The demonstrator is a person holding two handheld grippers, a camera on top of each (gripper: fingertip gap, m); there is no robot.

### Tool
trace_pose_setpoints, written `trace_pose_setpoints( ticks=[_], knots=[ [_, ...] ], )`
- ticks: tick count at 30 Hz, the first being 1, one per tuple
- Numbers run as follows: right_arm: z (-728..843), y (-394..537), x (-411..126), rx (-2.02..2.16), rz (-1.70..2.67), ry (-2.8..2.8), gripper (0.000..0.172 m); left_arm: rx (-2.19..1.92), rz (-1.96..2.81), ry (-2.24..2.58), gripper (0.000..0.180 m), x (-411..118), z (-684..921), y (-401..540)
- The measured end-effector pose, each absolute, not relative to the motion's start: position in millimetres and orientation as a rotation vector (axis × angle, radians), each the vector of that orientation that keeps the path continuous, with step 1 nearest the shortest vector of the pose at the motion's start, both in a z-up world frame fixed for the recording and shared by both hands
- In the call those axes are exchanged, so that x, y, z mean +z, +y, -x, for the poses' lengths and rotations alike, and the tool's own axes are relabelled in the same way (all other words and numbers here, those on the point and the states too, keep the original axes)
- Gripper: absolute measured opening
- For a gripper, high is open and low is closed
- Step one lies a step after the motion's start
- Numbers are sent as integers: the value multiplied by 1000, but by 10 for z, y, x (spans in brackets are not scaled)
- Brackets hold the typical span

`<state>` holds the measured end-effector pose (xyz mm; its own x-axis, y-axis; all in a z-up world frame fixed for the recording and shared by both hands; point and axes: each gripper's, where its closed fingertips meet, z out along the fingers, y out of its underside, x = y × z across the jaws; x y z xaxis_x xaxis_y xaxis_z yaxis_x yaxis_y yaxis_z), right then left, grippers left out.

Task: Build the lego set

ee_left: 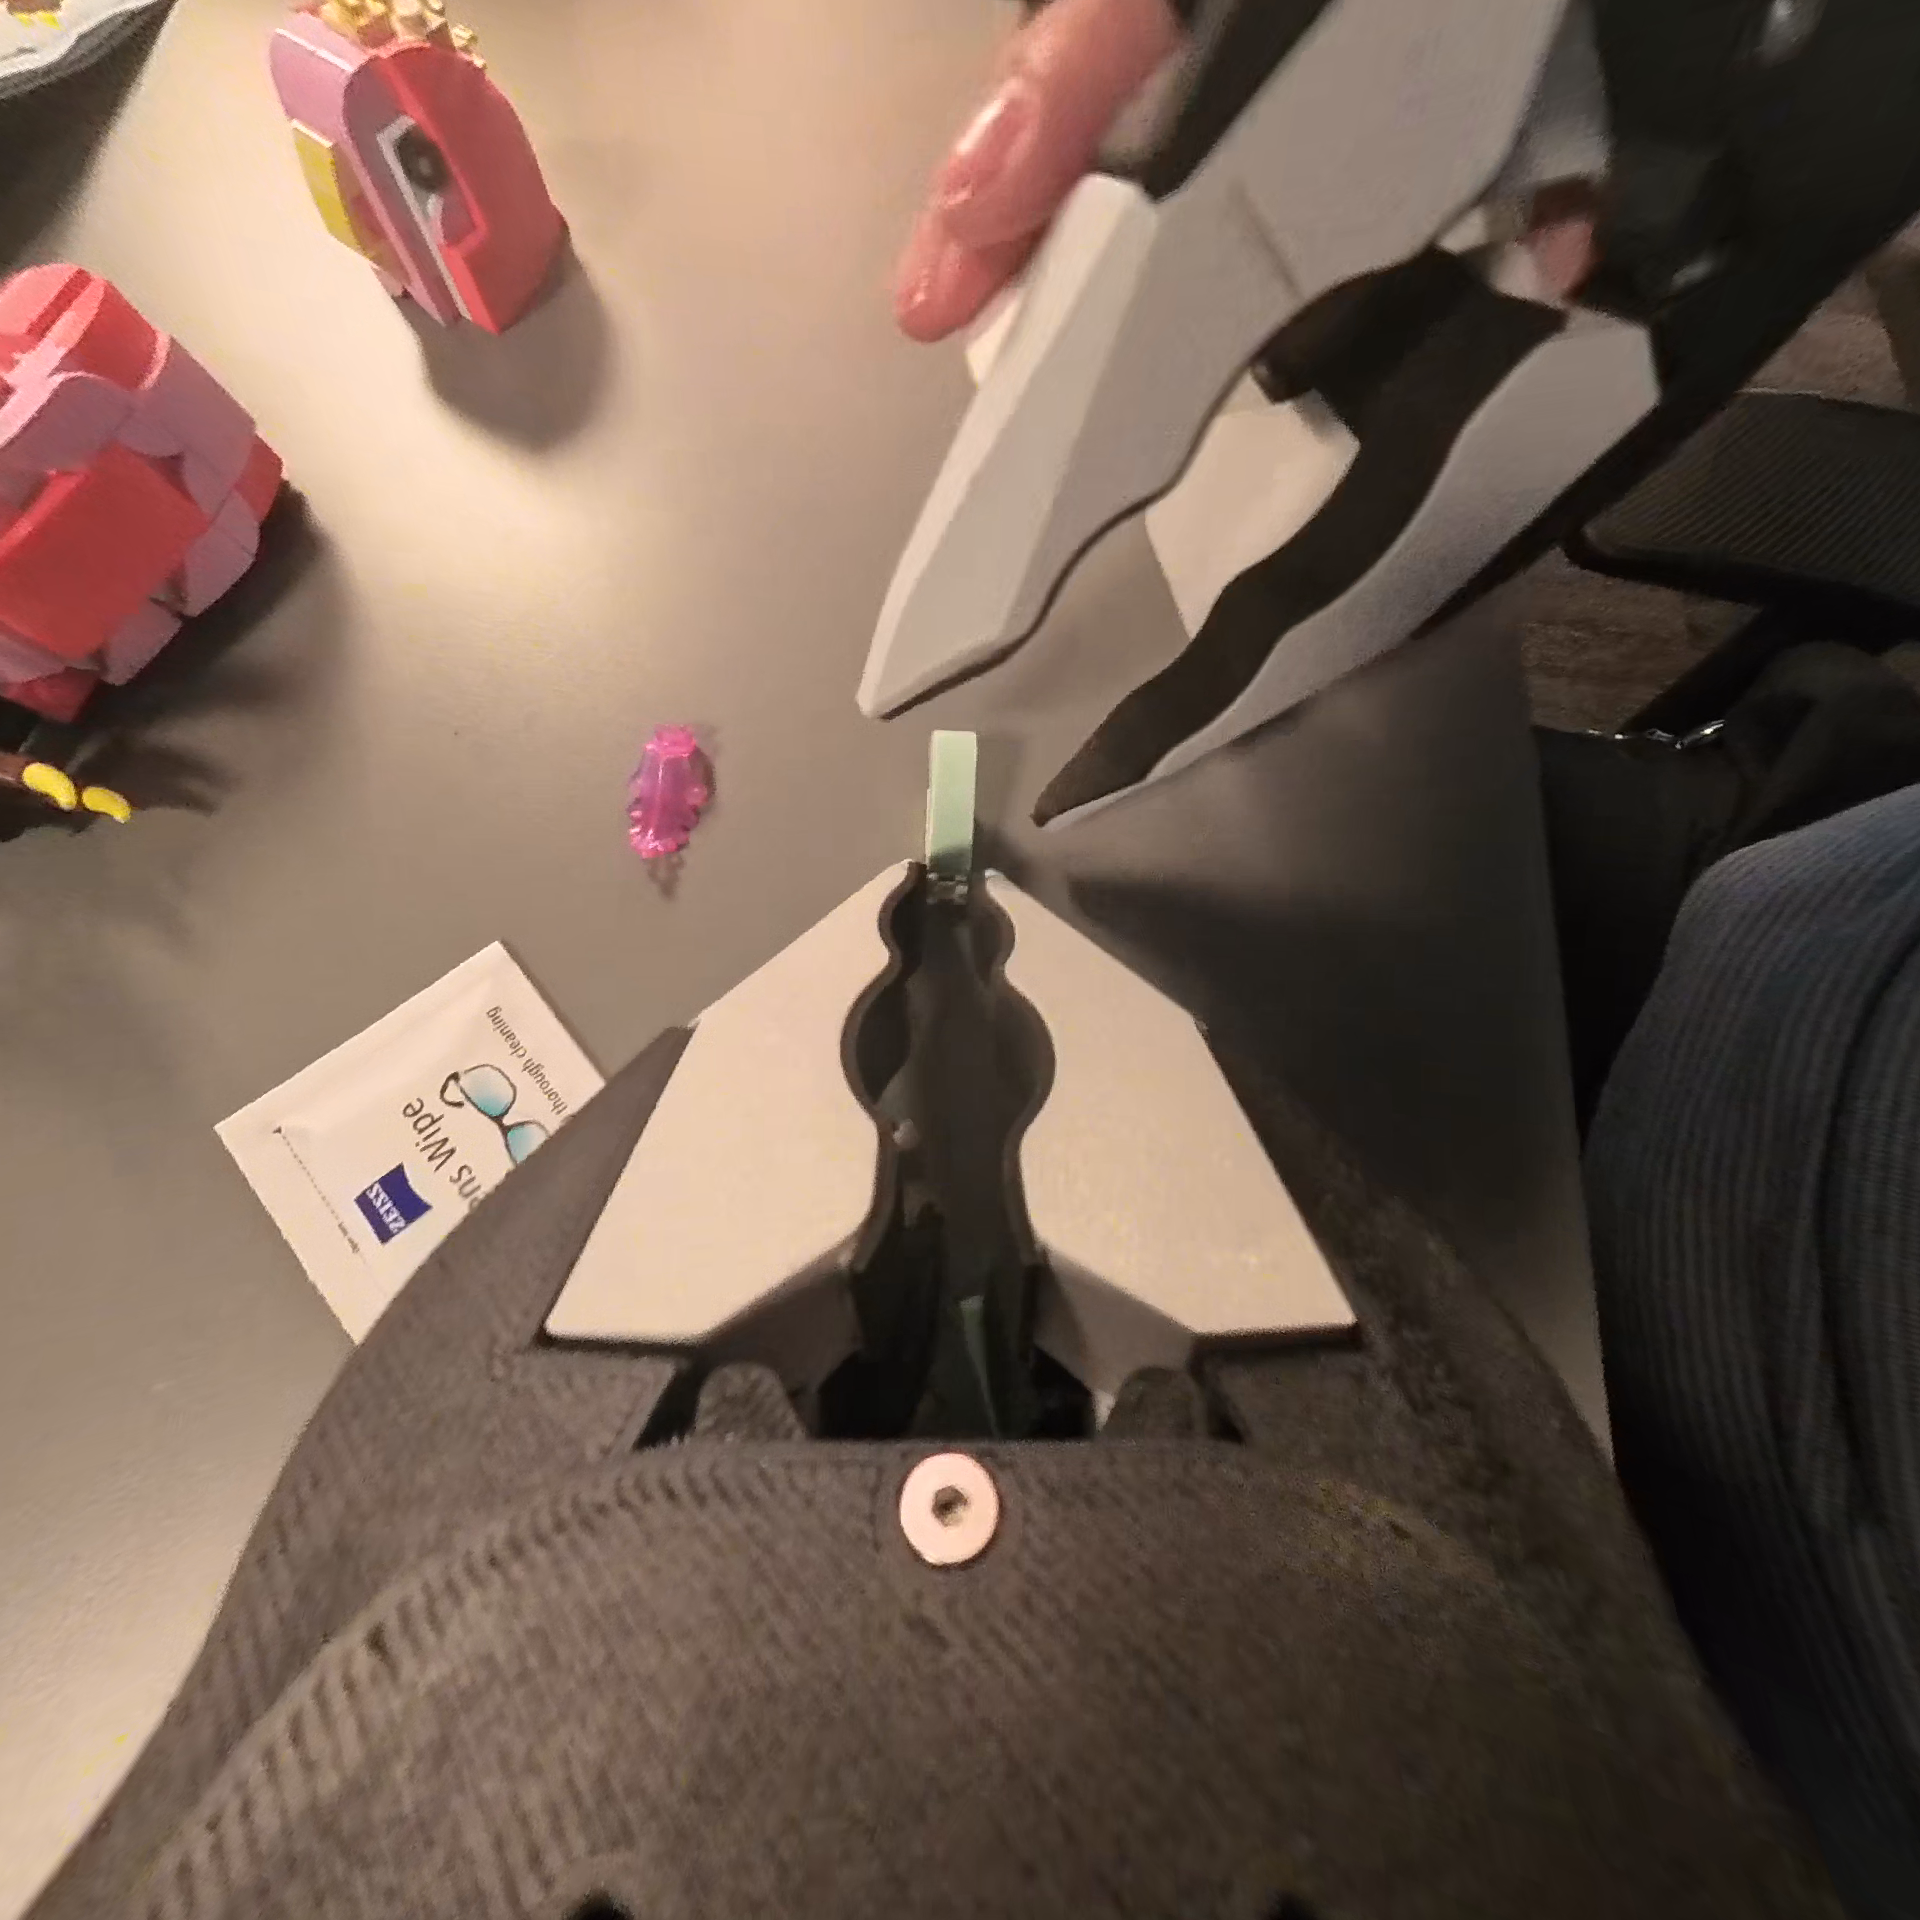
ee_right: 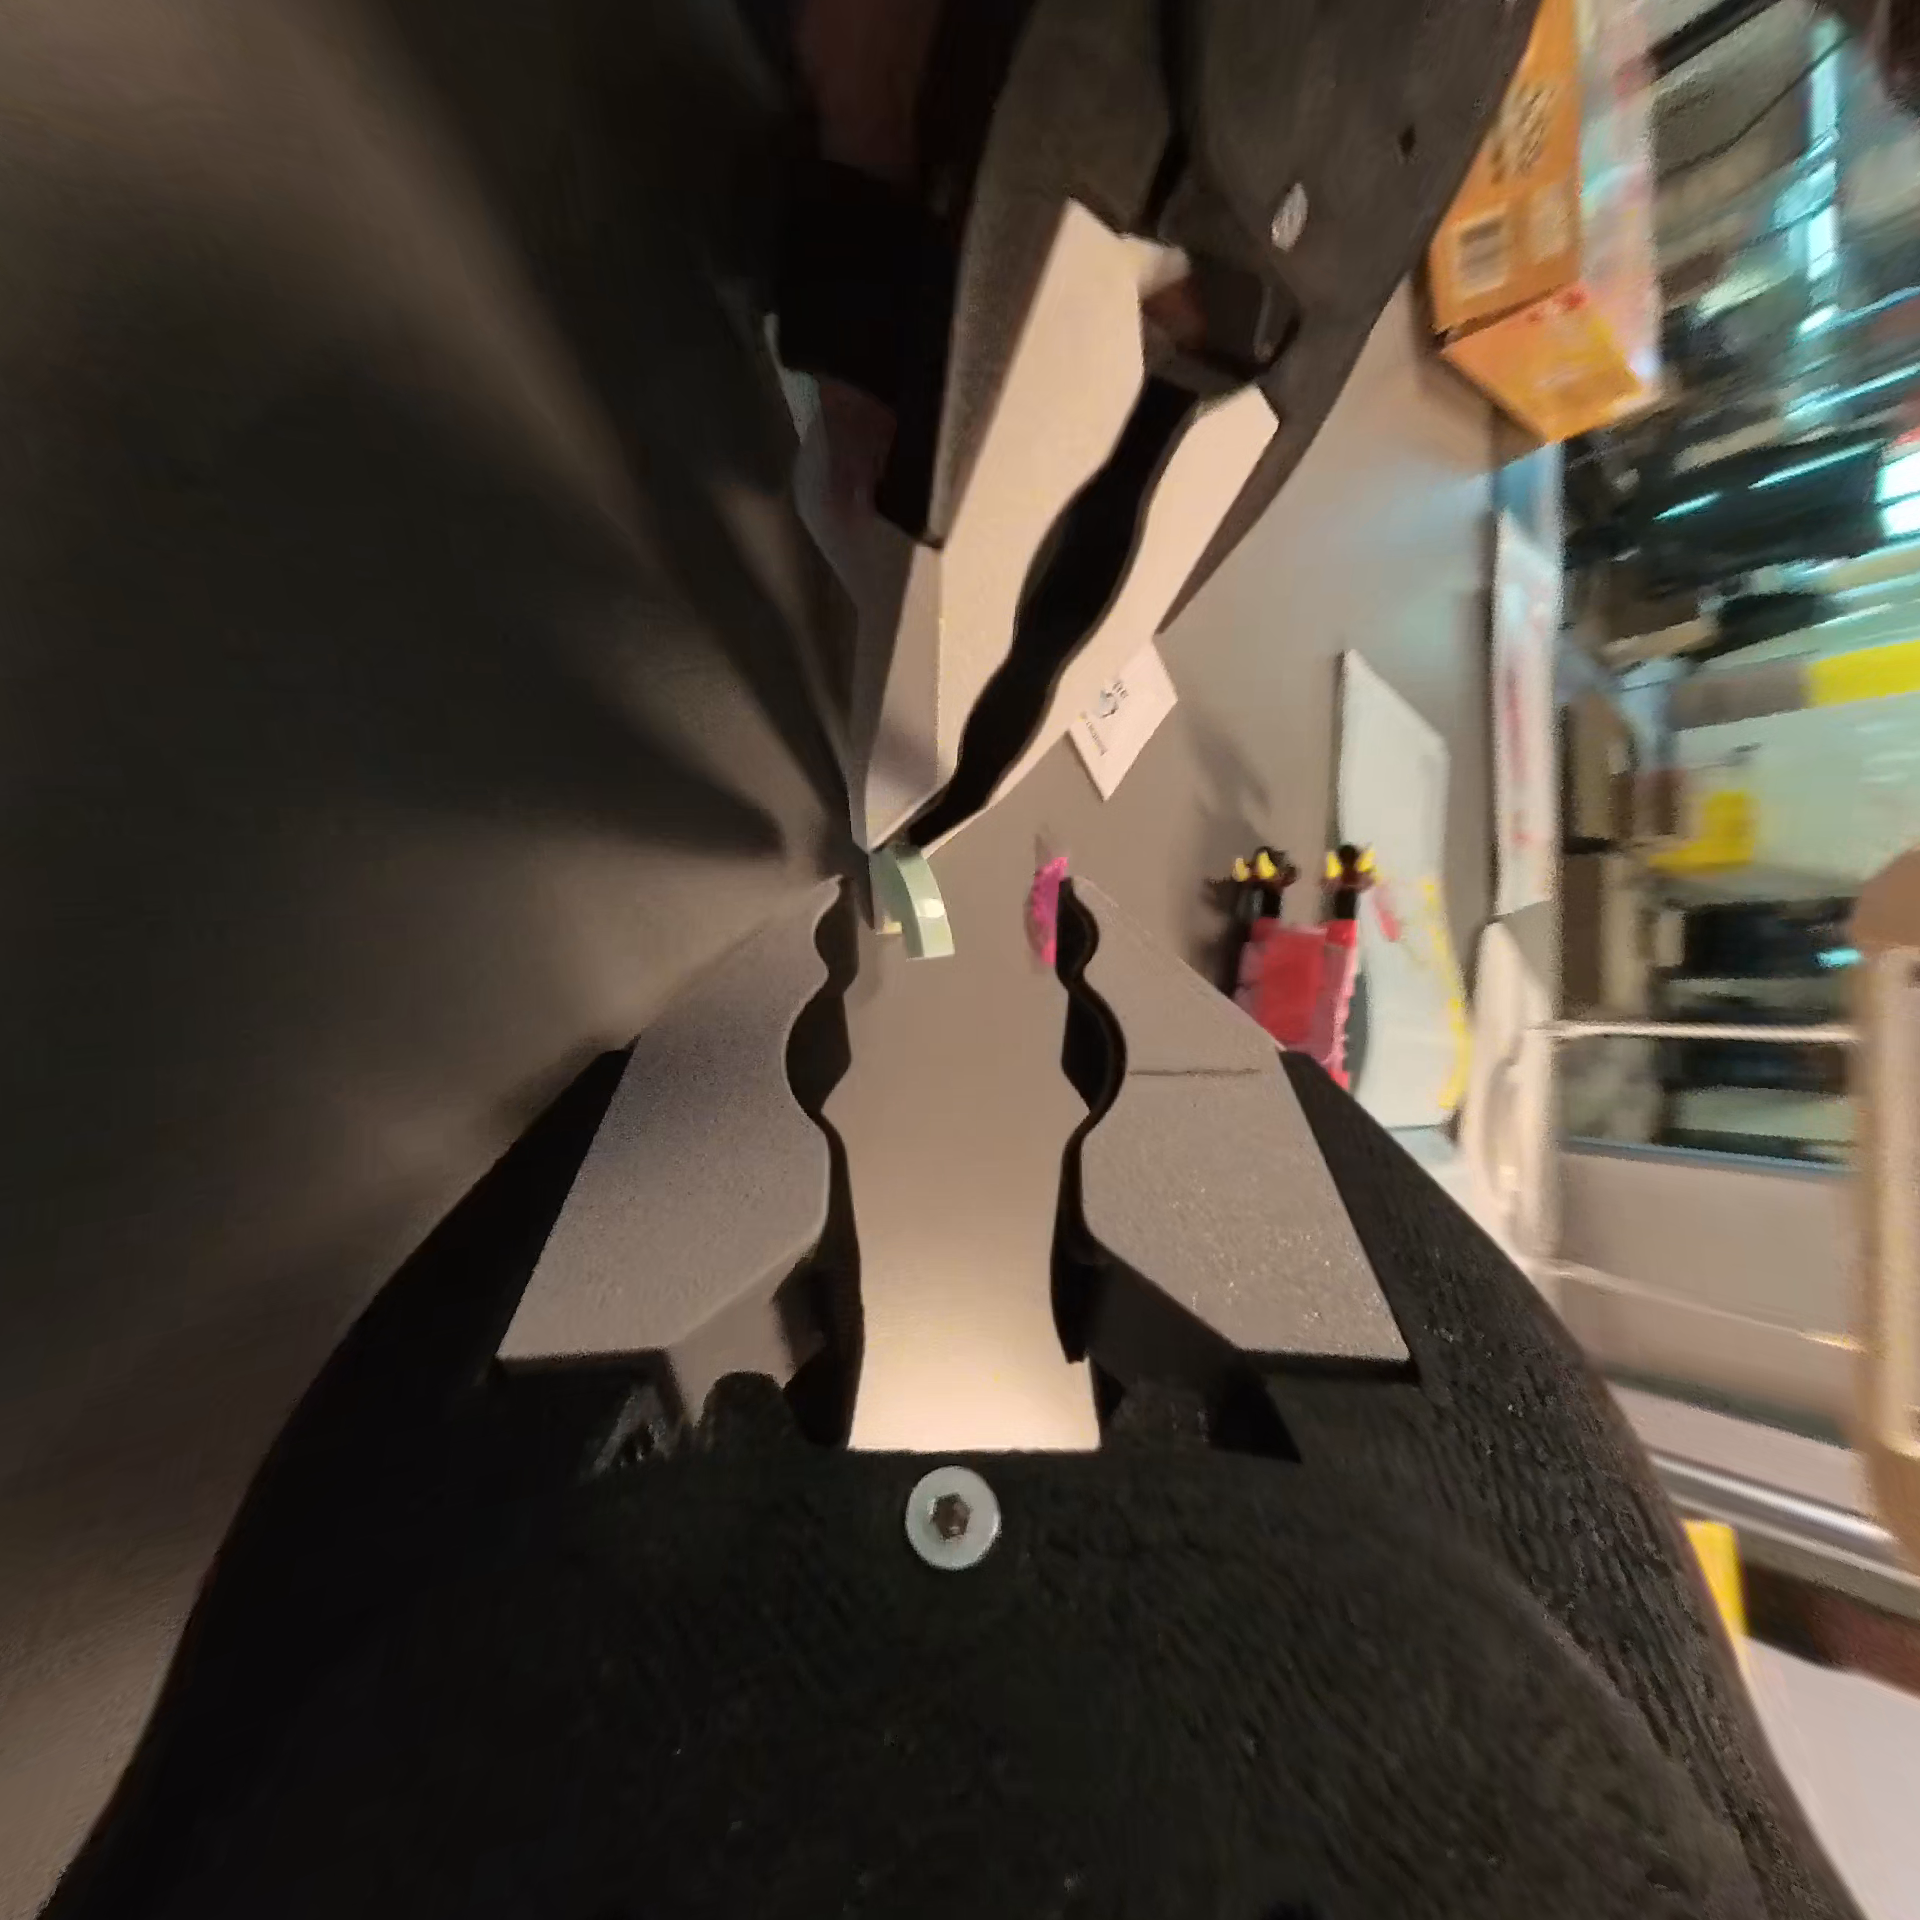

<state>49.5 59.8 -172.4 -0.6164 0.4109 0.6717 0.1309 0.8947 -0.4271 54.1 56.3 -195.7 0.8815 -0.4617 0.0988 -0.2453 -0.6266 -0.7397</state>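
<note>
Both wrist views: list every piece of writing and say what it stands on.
White sachet on the grey table: black print and a blue logo patch, legible, but I do not copy writing out.
The same sachet in the right wrist view: print too small to read.
Orange box: label marks blurred, unreadable.

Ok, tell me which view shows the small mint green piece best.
The left wrist view: the mint green piece sticks out sharp and centred from the tips of the left gripper, which is shut on it. The right wrist view shows it smaller and blurred, by the open right gripper, though its curved shape reads there.
</note>
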Motion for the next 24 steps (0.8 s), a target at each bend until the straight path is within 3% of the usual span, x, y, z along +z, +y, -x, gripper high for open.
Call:
trace_pose_setpoints(
  ticks=[12, 15, 18, 24],
  knots=[
    [-330, 612, -1758, 78, 31, -2013, 35, -399, 2228, 415, 7, -1834, -450, 586],
    [-292, 635, -1773, 30, -1, -1990, 31, -433, 2209, 392, 7, -1788, -441, 587],
    [-250, 650, -1740, 11, -18, -1943, 14, -444, 2199, 386, 7, -1766, -442, 583],
    [-229, 657, -1716, 19, 13, -1923, 13, -467, 2182, 366, 6, -1731, -429, 583]
  ],
)
